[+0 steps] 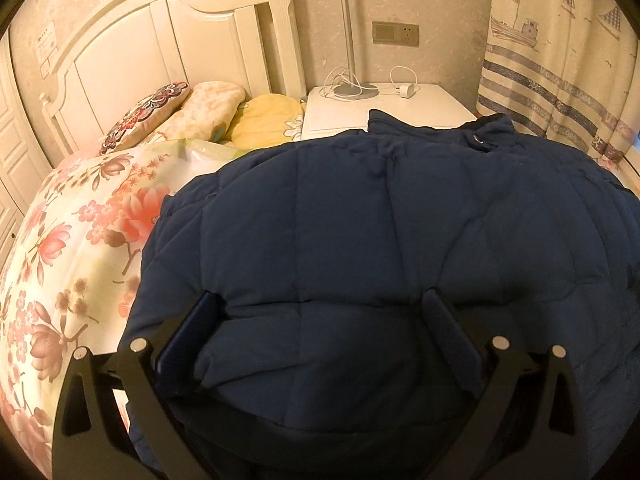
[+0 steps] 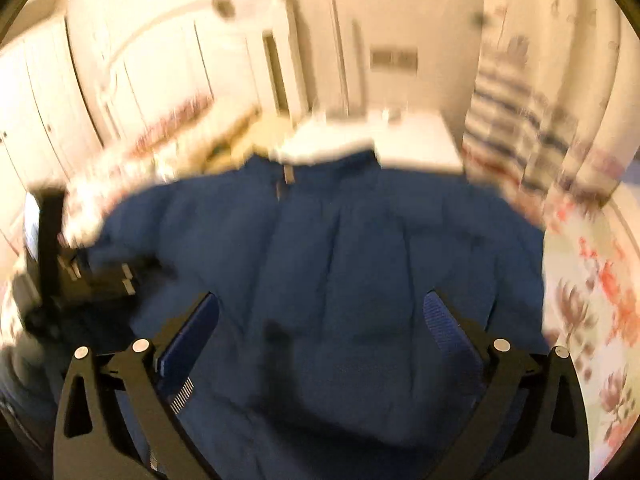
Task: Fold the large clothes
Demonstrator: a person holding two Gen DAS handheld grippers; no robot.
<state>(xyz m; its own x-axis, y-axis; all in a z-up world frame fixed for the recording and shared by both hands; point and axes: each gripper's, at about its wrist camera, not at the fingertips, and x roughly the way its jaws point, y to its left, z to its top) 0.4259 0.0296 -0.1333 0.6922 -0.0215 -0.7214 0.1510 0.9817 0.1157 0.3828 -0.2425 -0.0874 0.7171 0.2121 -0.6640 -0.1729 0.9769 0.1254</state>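
the left gripper (image 1: 322, 300) stands with its jaws spread wide, the blue pads (image 1: 450, 332) pressed down against a puffed fold of the navy quilted jacket (image 1: 360, 216) that bulges up between them; nothing is pinched. the jacket spreads forward and to the right from this claw, its hem nearest the fingers and its collar (image 1: 476, 130) at the far end, close to the white nightstand (image 1: 384, 110). it lies on a floral bedspread (image 1: 76, 240) that shows bare to the left. beyond that, patterned pillows (image 1: 148, 114) lean at a white headboard (image 1: 160, 36), a lamp base (image 1: 354, 88) and a charger (image 1: 408, 90) sit on the nightstand, and a curtain with boats (image 1: 560, 60) hangs at right. the right gripper (image 2: 320, 300), in a frame badly blurred, is likewise released, its jaws wide apart above the jacket (image 2: 340, 260), which fills the space between and ahead of the fingers with the collar (image 2: 320, 168) away from the camera; whether the pads touch the cloth cannot be told. the left gripper (image 2: 80, 276) shows as a dark shape at the jacket's left edge, and the floral bedspread (image 2: 588, 300) runs along the right.
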